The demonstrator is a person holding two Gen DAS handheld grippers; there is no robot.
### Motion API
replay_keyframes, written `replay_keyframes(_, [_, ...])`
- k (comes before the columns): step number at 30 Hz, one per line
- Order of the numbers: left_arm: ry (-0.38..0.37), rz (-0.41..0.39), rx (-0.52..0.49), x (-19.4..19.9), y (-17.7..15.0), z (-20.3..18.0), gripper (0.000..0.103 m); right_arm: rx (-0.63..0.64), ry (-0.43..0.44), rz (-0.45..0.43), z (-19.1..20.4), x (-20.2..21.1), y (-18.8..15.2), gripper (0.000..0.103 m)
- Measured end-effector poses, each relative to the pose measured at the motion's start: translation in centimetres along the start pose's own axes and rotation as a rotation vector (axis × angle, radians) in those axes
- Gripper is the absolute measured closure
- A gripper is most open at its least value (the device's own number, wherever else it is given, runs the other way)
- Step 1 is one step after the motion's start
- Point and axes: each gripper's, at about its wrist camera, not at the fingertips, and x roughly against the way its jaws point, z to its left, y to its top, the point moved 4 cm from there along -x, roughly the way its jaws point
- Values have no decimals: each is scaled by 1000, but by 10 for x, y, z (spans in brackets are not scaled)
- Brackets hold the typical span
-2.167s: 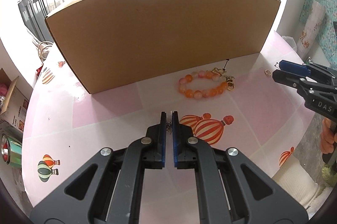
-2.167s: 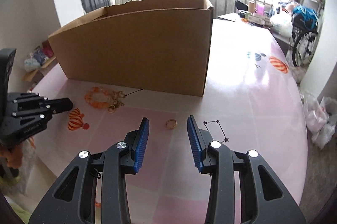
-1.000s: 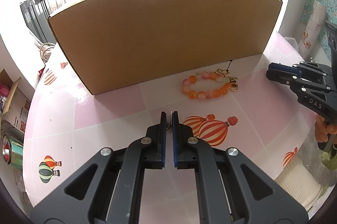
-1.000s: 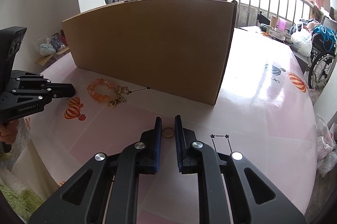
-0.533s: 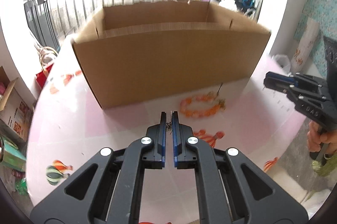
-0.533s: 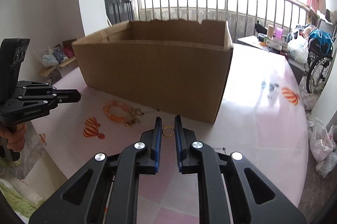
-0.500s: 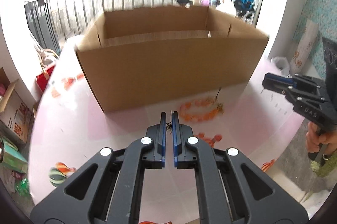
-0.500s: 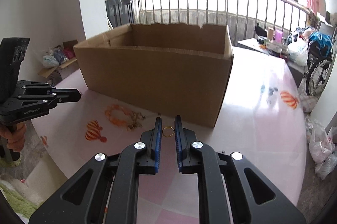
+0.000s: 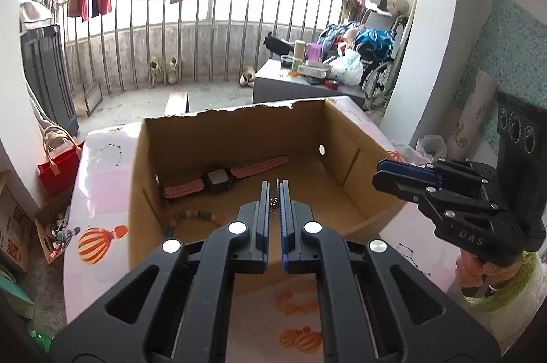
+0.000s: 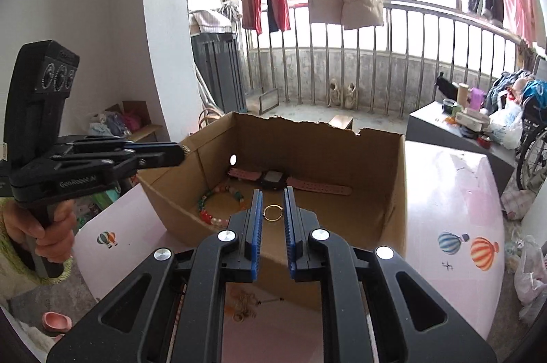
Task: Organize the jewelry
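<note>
ring (image 10: 272, 212) pinched in right claw (image 10: 272, 197) above box (image 10: 393, 192).

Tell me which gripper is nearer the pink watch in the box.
Hard to call; neither is clearly nearer. The left gripper and right gripper both hover above the box's near edge, short of the pink watch on the floor of the box.

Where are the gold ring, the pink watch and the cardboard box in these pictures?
gold ring (image 10: 272, 213): right wrist view, on the lower band of the ring, between the gripper's pads.
pink watch (image 9: 217, 177): left wrist view, on its dark face.
cardboard box (image 10: 318, 147): right wrist view, on the inner far wall.
</note>
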Motion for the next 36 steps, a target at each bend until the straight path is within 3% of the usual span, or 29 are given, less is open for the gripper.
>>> replay_keyframes(5, [-8, 110, 44, -59, 13, 5, 99, -10, -18, 87, -11, -38, 15, 90])
replay_keyframes(9, [18, 157, 64, -83, 13, 8, 97, -32, -35, 138, -22, -61, 21, 89])
replay_keyframes(11, [18, 173, 76, -89, 13, 8, 82, -50, -38, 147, -27, -64, 22, 87])
replay_keyframes(15, [17, 158, 74, -91, 14, 6, 74, -82, -39, 131, -33, -62, 21, 73])
replay_keyframes(28, [42, 81, 111, -51, 17, 19, 74, -140, -61, 53, -51, -23, 19, 64])
replay_keyframes(36, [82, 39, 77, 4, -11, 16, 73, -162, -63, -4, -44, 30, 6, 56])
